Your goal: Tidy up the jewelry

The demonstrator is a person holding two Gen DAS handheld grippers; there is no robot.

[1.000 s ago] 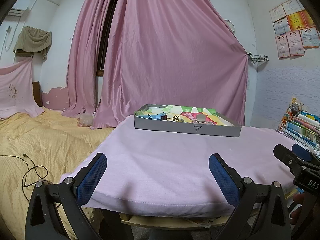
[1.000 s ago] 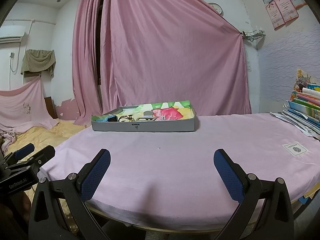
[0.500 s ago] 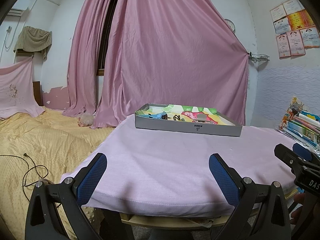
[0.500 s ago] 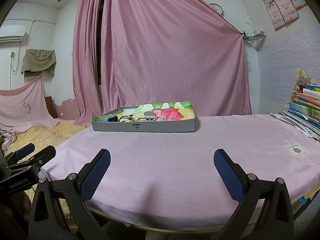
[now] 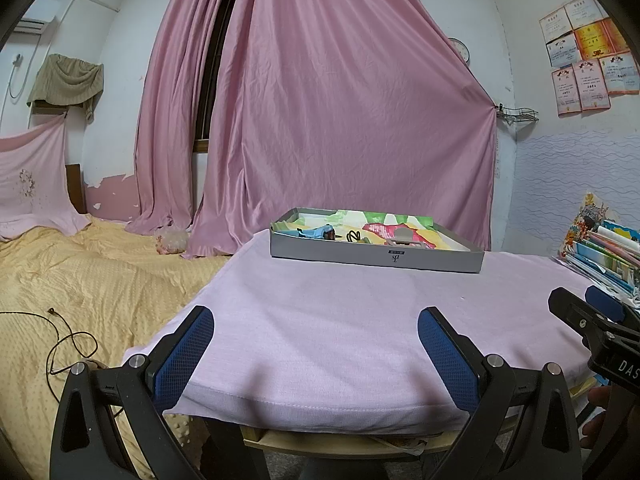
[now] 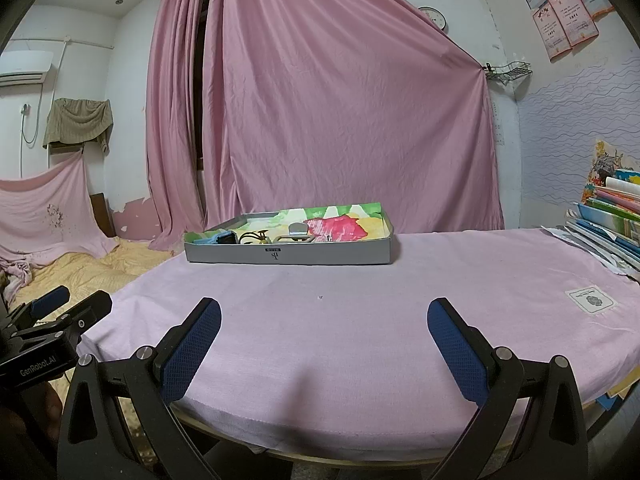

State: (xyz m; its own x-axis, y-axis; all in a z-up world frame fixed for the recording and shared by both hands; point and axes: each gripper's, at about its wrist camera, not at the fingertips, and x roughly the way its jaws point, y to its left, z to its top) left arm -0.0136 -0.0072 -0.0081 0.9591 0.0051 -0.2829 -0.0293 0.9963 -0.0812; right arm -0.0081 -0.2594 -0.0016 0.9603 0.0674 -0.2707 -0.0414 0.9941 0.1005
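A shallow grey tray (image 5: 376, 258) (image 6: 288, 255) with a colourful paper lining sits at the far side of the pink-clothed table (image 5: 360, 320) (image 6: 360, 320). Small pieces lie inside it: a blue item (image 5: 316, 233) (image 6: 216, 238), a dark looped piece (image 5: 354, 236) (image 6: 254, 236) and a grey metal clip (image 5: 404, 236) (image 6: 298, 230). My left gripper (image 5: 316, 320) hangs open at the table's near edge, nothing between its blue pads. My right gripper (image 6: 324, 316) is open too, also at the near edge, far from the tray.
A stack of books (image 5: 604, 252) (image 6: 612, 216) lies on the table's right side. A small white label card (image 6: 590, 300) rests on the cloth. A bed with a yellow cover (image 5: 80, 280) and a cable (image 5: 68, 340) stands left. Pink curtains (image 5: 340, 120) hang behind.
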